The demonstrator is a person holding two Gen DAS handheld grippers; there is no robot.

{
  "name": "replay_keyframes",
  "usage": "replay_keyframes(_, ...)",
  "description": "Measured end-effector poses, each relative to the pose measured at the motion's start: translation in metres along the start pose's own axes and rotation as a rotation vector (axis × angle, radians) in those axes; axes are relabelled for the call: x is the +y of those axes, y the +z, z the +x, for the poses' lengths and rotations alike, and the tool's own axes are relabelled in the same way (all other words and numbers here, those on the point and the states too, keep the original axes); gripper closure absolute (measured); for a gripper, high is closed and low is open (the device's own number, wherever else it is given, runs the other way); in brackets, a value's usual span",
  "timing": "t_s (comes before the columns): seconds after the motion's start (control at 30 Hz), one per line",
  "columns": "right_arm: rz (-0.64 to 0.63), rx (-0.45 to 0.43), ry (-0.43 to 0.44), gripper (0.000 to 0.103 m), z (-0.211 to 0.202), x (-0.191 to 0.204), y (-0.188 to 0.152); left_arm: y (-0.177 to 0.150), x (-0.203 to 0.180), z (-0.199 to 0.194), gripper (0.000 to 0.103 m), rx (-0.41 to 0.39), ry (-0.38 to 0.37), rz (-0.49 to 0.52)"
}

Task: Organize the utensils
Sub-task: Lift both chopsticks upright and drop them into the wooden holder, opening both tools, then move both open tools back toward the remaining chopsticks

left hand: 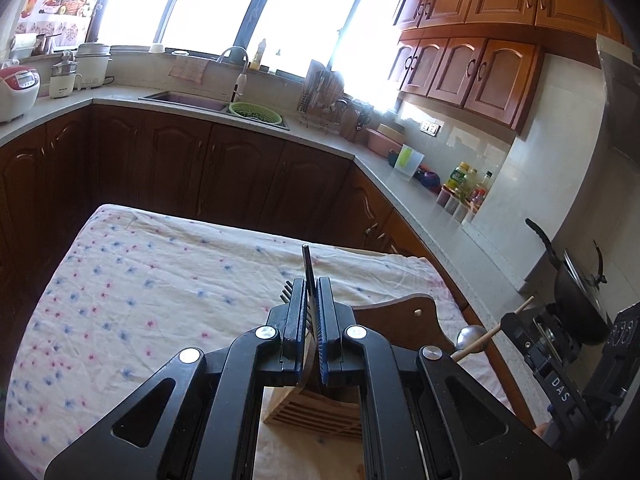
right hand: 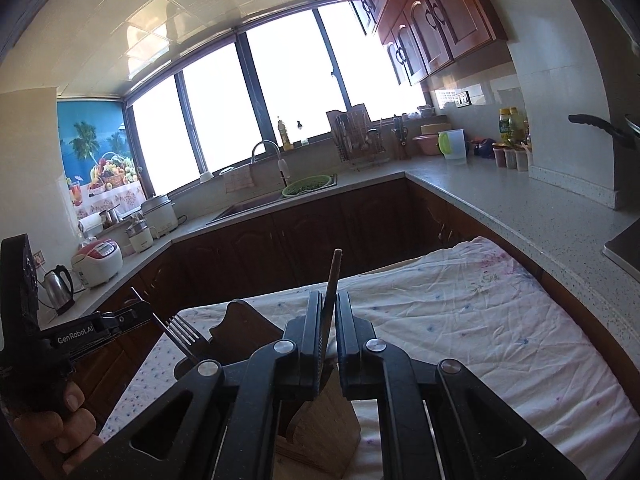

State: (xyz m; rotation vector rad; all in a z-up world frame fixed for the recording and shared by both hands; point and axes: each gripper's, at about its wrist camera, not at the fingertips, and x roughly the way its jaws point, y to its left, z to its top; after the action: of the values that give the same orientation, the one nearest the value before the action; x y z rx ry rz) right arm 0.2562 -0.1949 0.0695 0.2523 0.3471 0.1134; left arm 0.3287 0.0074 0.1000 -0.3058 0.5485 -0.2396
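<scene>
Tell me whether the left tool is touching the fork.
Touching. In the left wrist view, the left tool has its pads pressed against the fork, whose handle sticks up between them.

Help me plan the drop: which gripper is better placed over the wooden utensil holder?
Probably left. The left gripper, shut on the metal fork, hangs above the slatted wooden utensil holder; the right gripper has its wooden-handled metal spoon off beside it.
</scene>
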Motion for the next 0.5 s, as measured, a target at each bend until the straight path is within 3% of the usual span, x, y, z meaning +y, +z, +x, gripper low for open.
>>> replay_keyframes(0.2,0.011,0.014,0.004,0.092,0.001,0.000,0.001,0.000,0.001,0.001,0.099,0.026,-0.005,-0.010)
replay_keyframes(0.3,0.028,0.021,0.008,0.090,0.001,-0.002,0.001,0.001,0.002,-0.001,0.088,0.034,-0.012,-0.014)
replay_keyframes(0.33,0.037,0.021,0.009,0.084,0.000,-0.004,0.002,0.001,0.002,-0.002,0.079,0.032,-0.014,-0.016)
replay_keyframes(0.37,0.048,0.017,0.015,0.069,-0.001,-0.006,0.002,0.002,0.002,-0.004,0.075,0.025,-0.011,-0.013)
replay_keyframes(0.43,0.070,0.002,0.028,0.052,-0.007,-0.009,0.003,0.002,0.001,-0.009,0.065,0.014,-0.003,-0.008)
replay_keyframes(0.5,0.082,-0.013,0.035,0.049,-0.014,-0.011,0.005,0.002,0.002,-0.013,0.058,0.011,-0.002,-0.012)
